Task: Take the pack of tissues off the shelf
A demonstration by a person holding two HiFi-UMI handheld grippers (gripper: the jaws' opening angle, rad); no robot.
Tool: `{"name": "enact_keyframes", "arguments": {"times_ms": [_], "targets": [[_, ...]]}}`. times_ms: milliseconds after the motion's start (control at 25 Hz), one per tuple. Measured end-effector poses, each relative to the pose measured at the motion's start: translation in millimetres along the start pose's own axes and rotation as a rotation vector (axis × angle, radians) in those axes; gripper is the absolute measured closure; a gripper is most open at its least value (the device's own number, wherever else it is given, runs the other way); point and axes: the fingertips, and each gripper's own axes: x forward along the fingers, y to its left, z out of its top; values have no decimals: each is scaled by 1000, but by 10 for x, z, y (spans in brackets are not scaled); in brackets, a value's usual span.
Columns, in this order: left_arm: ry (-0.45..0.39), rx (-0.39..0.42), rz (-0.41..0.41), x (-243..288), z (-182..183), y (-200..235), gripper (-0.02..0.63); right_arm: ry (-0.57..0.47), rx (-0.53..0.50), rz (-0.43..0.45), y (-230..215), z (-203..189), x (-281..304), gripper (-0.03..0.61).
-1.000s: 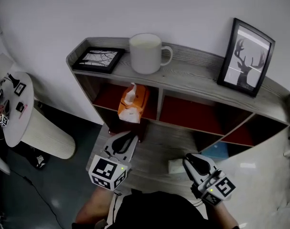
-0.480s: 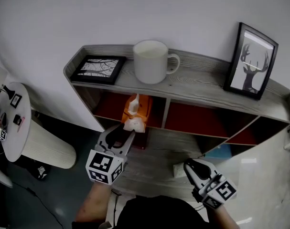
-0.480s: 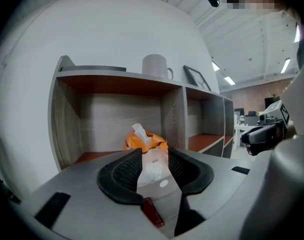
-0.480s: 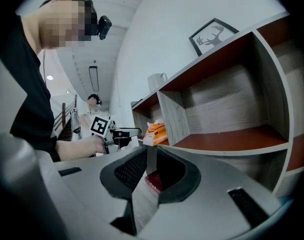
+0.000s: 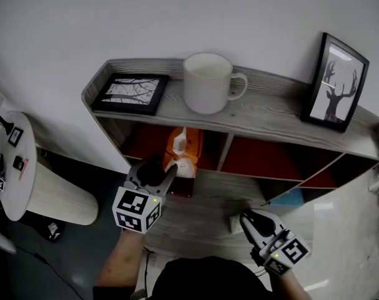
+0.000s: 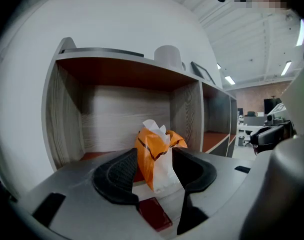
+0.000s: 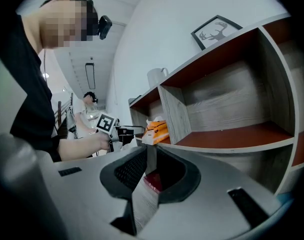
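Note:
The tissue pack point(image 5: 184, 150), orange and white with a tissue sticking up, stands in the left compartment of the grey shelf point(image 5: 270, 114), under the top board. My left gripper point(image 5: 161, 174) is right in front of it, jaws opening. In the left gripper view the pack point(image 6: 159, 154) shows between the two spread jaws of the left gripper point(image 6: 154, 171), and the pads do not press on it. My right gripper point(image 5: 246, 220) is shut and low at the right, in front of the lower board. From the right gripper point(image 7: 149, 174) view the pack point(image 7: 157, 130) sits far off to the left.
On the shelf top stand a white mug point(image 5: 208, 83), a flat black picture frame point(image 5: 132, 92) and an upright deer picture point(image 5: 336, 80). A round white table point(image 5: 14, 167) with small items is at the far left. The middle and right compartments have red floors.
My left gripper moved forward up to the tissue pack and its jaws spread apart. The right gripper stayed almost still. The head view shifted a little.

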Motion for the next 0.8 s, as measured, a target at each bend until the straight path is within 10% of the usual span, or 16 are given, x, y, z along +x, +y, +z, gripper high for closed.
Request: {"name": "enact_keyframes", "arguments": {"times_ms": [800], "targets": [[51,-29,-96,264,-159,115,506,54,5,-62,132,-148,223,552]]}}
